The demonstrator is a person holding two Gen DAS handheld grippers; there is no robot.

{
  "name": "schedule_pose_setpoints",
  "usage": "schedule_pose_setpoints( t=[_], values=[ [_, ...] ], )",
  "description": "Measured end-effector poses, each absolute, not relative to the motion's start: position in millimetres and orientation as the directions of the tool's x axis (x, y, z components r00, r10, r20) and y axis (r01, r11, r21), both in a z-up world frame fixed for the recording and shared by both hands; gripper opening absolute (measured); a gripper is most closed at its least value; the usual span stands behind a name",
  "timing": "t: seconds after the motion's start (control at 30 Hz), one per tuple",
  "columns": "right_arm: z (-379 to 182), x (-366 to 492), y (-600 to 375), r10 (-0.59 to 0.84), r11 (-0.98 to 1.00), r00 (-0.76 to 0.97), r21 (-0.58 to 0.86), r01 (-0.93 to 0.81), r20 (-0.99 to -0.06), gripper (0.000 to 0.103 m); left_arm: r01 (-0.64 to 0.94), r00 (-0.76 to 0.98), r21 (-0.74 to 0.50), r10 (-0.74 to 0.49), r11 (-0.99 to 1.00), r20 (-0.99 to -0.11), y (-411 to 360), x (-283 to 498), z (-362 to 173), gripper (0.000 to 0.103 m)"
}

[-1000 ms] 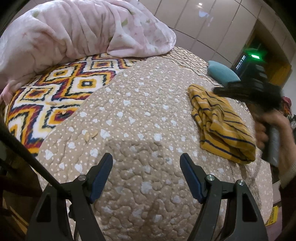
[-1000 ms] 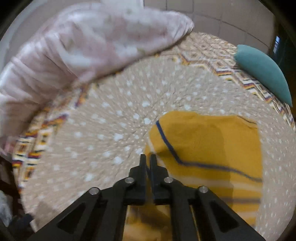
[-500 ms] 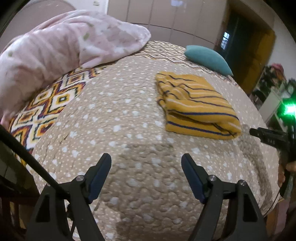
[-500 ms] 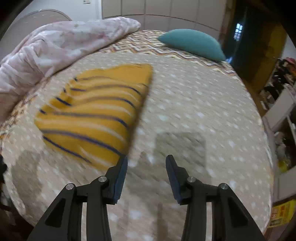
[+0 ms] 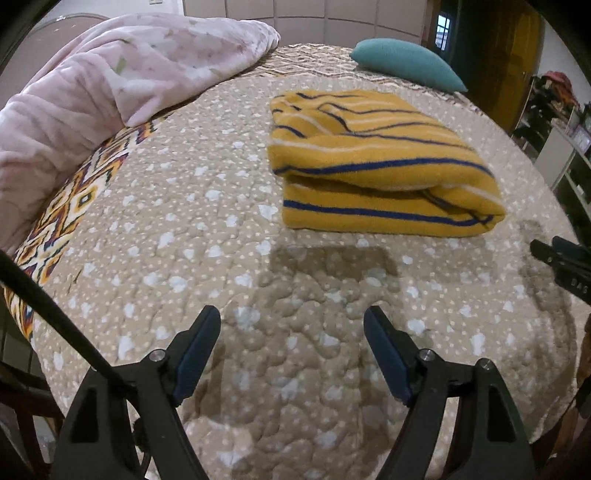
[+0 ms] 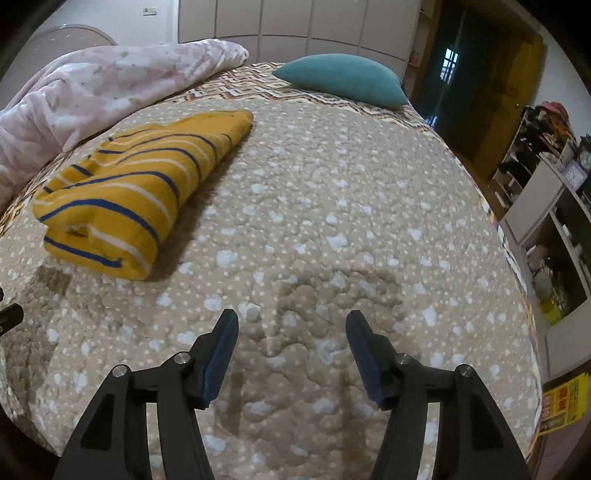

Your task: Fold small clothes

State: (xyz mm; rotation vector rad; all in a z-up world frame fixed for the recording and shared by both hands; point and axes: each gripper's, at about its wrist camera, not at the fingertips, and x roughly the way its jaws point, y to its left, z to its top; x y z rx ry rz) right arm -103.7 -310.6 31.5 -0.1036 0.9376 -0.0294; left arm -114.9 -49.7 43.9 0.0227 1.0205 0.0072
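Both tongs have backed off the garment since a second ago: my right gripper [image 6: 291, 341] was clamped on the yellow cloth then, now it is wide open with nothing between its blue pads [image 6: 221, 350]. My left gripper [image 5: 291, 349] reads the same as before, spread wide and empty, hanging over the bare beige dotted quilt [image 5: 184, 229]. Nearest in both views is only quilt, with the tongs' shadows on it. Tip of the right gripper also pokes in at the right edge of the left wrist view, low over the quilt, apart from the cloth. Next out: the folded yellow striped garment [image 5: 373, 162], lying flat on the quilt in a thick rectangle, several layers stacked, rolled fold edge facing the tongs, navy and white stripes running along it. From the left wrist it sits ahead and slightly right of centre; from the right wrist it sits up and to the left [image 6: 140, 184], well clear of both fingers. Nothing touches it. Beyond it on the left, a bunched pink blanket [image 5: 110, 81] lies over the patterned bedspread [image 5: 62, 218] that shows at the quilt's left edge. Far end of the bed: a teal pillow [image 6: 343, 81]. Behind that, pale wardrobe panels [image 6: 295, 22] and a dark doorway on the right.
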Motion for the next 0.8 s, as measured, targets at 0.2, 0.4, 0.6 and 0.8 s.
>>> schedule_pose_setpoints(
  t=[0.2,0.4,0.6,0.8],
  values=[
    [16,-85,-339,-0.085,0.996,0.577,-0.049,0.078,-0.813,0.071,-0.018,0.511,0.055,0.057,0.998,-0.858,-55,-95,22,0.083],
    [6,-53,-351,-0.098,0.992,0.582,-0.03,0.125,-0.807,0.087,-0.054,0.535,0.072,0.09,0.996,-0.84,-55,-87,14,0.097],
    [-6,-30,-362,-0.131,0.973,0.582,0.009,0.232,-0.803,0.103,-0.067,0.539,0.053,0.081,0.996,-0.839,-49,-84,10,0.103],
    [-6,-31,-362,-0.129,0.973,0.591,0.013,0.229,-0.796,0.103,-0.05,0.538,0.054,0.072,0.997,-0.84,-48,-82,9,0.103]
  ],
)
